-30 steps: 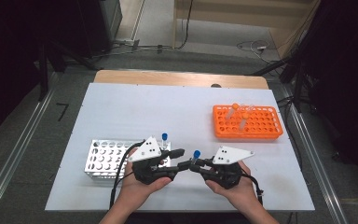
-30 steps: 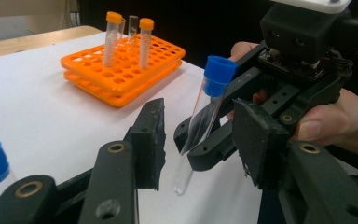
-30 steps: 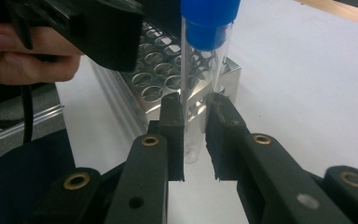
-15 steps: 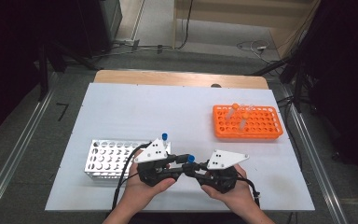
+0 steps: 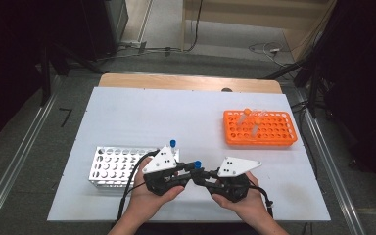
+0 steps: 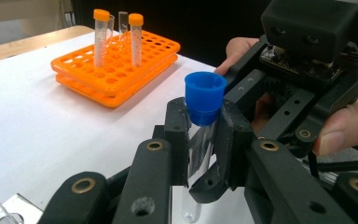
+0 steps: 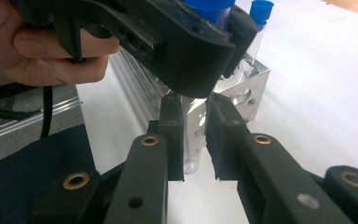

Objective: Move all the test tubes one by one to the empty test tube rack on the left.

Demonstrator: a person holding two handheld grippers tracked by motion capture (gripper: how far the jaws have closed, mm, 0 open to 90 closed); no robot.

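Both grippers clamp one blue-capped tube above the tabletop's near edge.

The left gripper (image 5: 188, 172) has just been closing its jaws onto the blue-capped tube (image 6: 204, 122) below its cap, the right gripper (image 5: 206, 175) pinching lower down; behind stands the metal rack (image 5: 113, 166), far right the orange rack (image 5: 260, 128).

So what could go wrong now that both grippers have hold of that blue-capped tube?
1. Both the left gripper and right gripper clamp the blue-capped tube; pulling unevenly could twist or crack it.
2. The left jaws, just closed, sit right under the cap and could pop it loose.
3. A slip drops it beside the white rack.
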